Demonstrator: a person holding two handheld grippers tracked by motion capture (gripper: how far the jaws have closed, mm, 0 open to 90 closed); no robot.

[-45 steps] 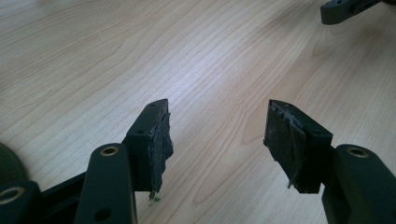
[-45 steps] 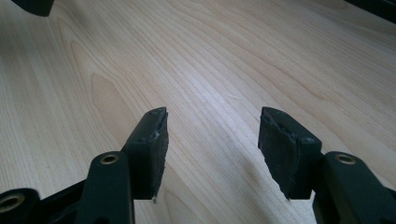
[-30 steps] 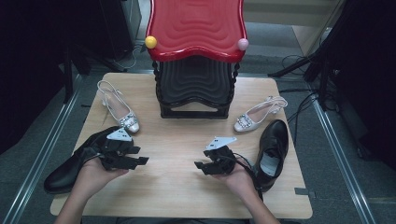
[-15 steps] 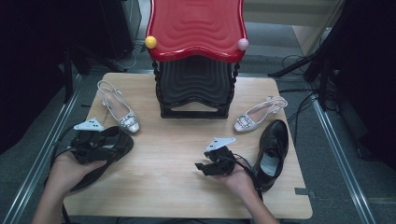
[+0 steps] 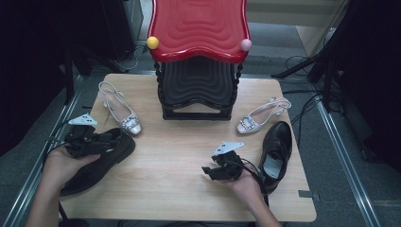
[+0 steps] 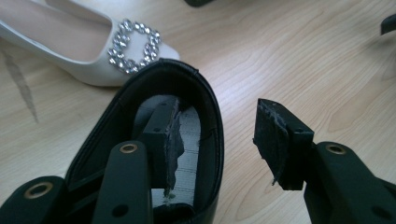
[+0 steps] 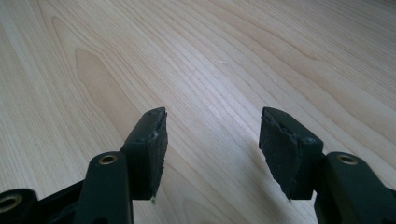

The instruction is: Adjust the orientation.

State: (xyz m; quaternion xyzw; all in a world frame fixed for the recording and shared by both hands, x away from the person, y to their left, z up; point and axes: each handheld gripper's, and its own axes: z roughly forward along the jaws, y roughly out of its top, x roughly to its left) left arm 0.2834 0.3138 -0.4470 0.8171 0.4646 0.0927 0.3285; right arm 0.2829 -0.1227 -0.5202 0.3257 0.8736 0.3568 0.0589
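The left gripper [image 6: 217,140], jaws closing but apart, straddles the black shoe's [image 5: 97,158] wall; toe points far-right. The right gripper [image 7: 212,149] gapes empty.

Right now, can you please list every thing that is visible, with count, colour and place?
Table: one, light wood, centre.
Shoe rack: one, red top over black tiers, far edge of table.
Black shoes: two; left black shoe near left edge, right black shoe near right edge.
White heeled shoes: two, with sparkling buckles; left white shoe beside rack, right white shoe on the other side.
Left gripper: black, one jaw inside left black shoe, one outside, just been closing.
Right gripper: black, open, above bare wood.
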